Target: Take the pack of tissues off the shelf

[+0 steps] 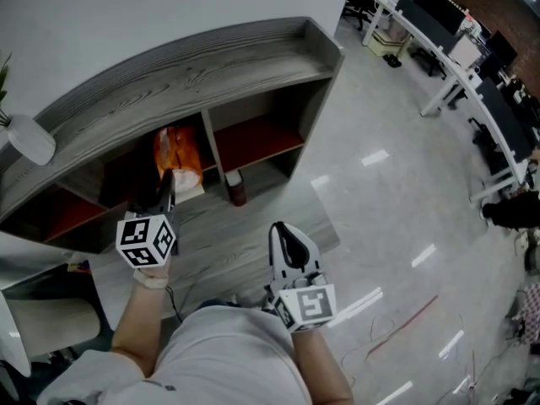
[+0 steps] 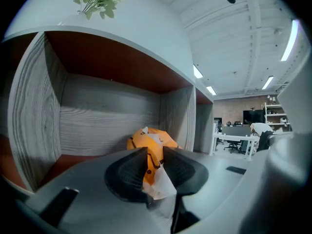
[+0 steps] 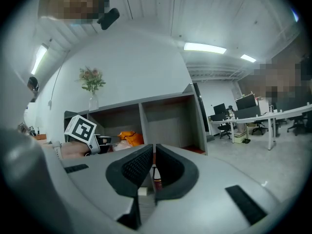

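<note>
The pack of tissues (image 1: 179,152), orange plastic with a white end flap, lies in the middle compartment of the grey wooden shelf (image 1: 194,66). My left gripper (image 1: 166,180) reaches into that compartment. In the left gripper view the pack (image 2: 152,141) runs back from between the jaws, and the left gripper (image 2: 155,167) is shut on its near end and white flap. My right gripper (image 1: 287,236) hangs lower in front of the shelf, apart from it. Seen from its own camera, the right gripper (image 3: 153,165) is shut with nothing held, and the pack (image 3: 130,138) shows far off.
A dark red bottle (image 1: 235,188) stands on the shelf's low ledge, right of the pack. A white vase (image 1: 29,137) with flowers (image 3: 91,79) sits on the shelf top at the left. White office desks (image 1: 456,66) line the far right across bare glossy floor.
</note>
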Tool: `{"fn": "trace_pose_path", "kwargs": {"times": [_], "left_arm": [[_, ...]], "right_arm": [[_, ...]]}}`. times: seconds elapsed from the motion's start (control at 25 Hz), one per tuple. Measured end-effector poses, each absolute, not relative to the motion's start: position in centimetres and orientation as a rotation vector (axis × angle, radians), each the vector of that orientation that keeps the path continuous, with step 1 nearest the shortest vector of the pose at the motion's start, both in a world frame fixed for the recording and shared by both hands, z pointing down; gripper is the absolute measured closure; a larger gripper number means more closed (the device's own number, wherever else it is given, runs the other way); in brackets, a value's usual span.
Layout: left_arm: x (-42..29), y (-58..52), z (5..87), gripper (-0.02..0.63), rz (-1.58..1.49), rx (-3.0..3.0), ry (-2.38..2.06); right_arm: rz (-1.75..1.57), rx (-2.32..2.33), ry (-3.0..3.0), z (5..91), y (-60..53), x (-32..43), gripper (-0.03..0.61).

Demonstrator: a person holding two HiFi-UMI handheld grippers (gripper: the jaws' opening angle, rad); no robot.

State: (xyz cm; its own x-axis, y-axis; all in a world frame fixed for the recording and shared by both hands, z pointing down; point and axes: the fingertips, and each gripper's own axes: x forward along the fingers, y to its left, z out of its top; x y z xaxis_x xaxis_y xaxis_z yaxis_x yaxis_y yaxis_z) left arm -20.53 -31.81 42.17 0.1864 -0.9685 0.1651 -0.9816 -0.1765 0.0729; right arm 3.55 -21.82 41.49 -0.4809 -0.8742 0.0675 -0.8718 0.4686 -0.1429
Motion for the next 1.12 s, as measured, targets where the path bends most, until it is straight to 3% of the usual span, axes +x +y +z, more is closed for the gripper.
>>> {"fn": "trace_pose_path", "kwargs": {"times": [0.28,1.12], "left_arm": [[-20.1,-31.2,42.0,0.584,0.082,2.321,-1.87],[-14.2,-23.8,40.6,0.595,0.074,2.389,-1.751]], "right_arm": [[-0.258,-1.588,2.683,41.7,-21.9,3.5,0.554],[-0.276,-1.555,2.687,41.8,-17.9,6.6,0.554]]}}
